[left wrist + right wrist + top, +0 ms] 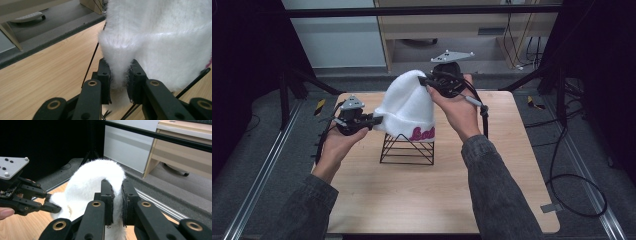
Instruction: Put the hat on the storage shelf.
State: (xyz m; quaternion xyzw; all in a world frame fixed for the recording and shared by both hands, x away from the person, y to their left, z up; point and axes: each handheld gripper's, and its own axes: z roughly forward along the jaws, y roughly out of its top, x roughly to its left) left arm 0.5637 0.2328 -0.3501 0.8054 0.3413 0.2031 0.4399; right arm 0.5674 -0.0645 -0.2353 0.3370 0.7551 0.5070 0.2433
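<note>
Your sleeves [499, 190] are dark grey denim, cuffs ending at the wrists. Both grippers, left gripper [374, 120] and right gripper [424, 81], are black, linkage jaws with brass-ringed pivots, each topped by a grey three-cornered plate [452, 55] dotted with screws. A black cable [484, 117] trails from the right one.

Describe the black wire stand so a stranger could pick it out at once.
Start at the wooden table and look to its middle, under the white fluffy beanie pinched by the left tool and right tool. The black wire stand sits there: the one open, thin-rod frame, pyramid-shaped.
</note>
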